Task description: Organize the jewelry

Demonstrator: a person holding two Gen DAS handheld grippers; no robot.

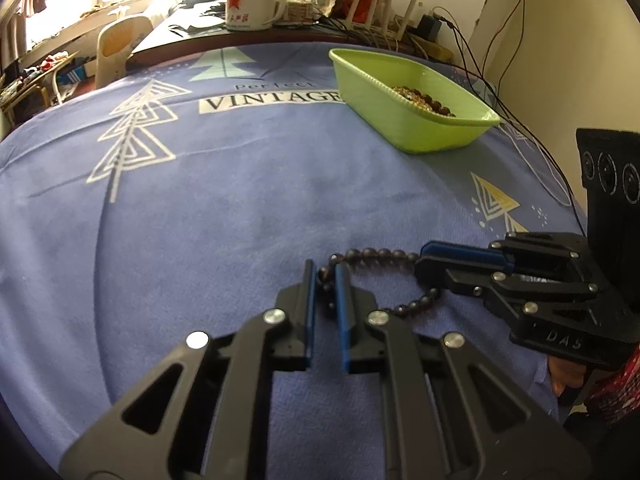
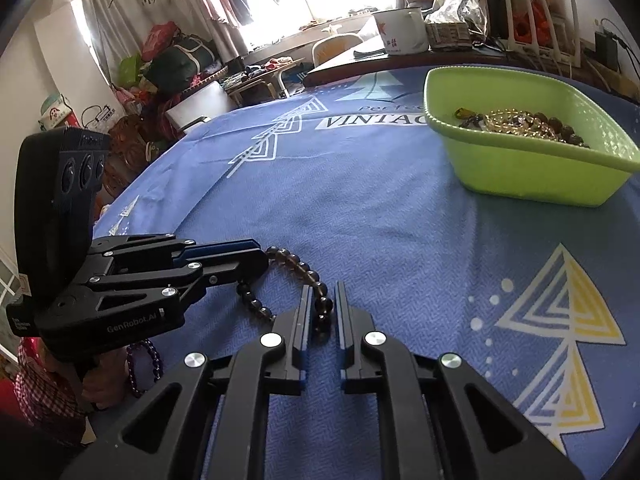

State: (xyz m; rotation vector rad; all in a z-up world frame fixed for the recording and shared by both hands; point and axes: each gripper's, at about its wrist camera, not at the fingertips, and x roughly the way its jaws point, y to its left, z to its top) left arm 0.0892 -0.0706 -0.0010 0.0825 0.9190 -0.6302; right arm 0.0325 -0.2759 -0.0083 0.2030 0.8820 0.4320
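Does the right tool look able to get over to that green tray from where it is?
Probably yes. Only bare blue cloth lies between the right tool and the green tray. But it is shut on a dark bead bracelet that the left tool also grips, so both would likely have to move together.

We see our left gripper (image 1: 325, 276) clamped on a dark bead bracelet (image 1: 372, 255) lying on the blue cloth (image 1: 200, 208). Our right gripper (image 1: 424, 262) pinches the same strand just right of it. Beyond both sits a green tray (image 1: 404, 128) holding beads.
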